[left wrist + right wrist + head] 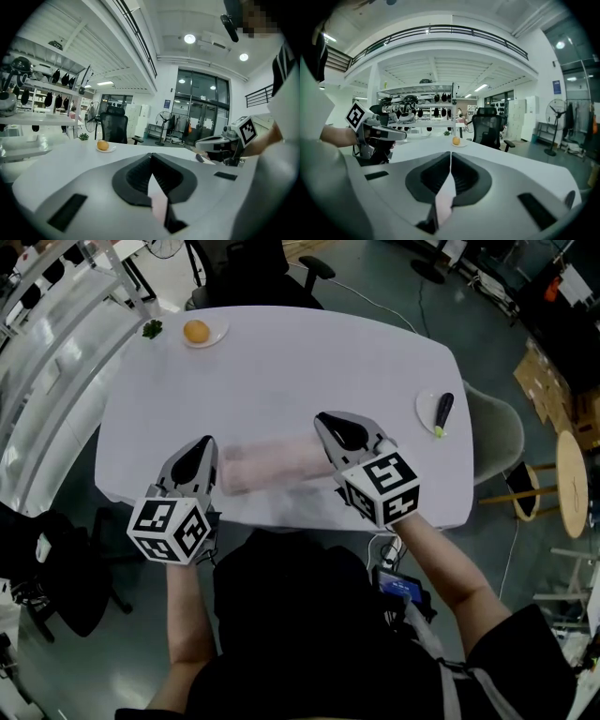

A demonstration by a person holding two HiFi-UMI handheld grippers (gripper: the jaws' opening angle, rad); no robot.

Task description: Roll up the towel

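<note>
Each gripper pinches one end of the pink towel (272, 465) on the white table (281, 362).

The towel looks blurred at the table's 6 o'clock, and both of its ends are hidden under the jaws. The left gripper (206, 444) is clamped on the 9 o'clock end and the right gripper (323, 423) on the 3 o'clock end. In each gripper view a pink sliver sits between the closed jaws. A plate (214, 337) at 11 o'clock holds an orange (196, 331), with a small green sprig (152, 329) just beside it. A dish (424, 411) at 3 o'clock holds a dark, green-tipped thing (442, 412) that is too small to tell.
</note>
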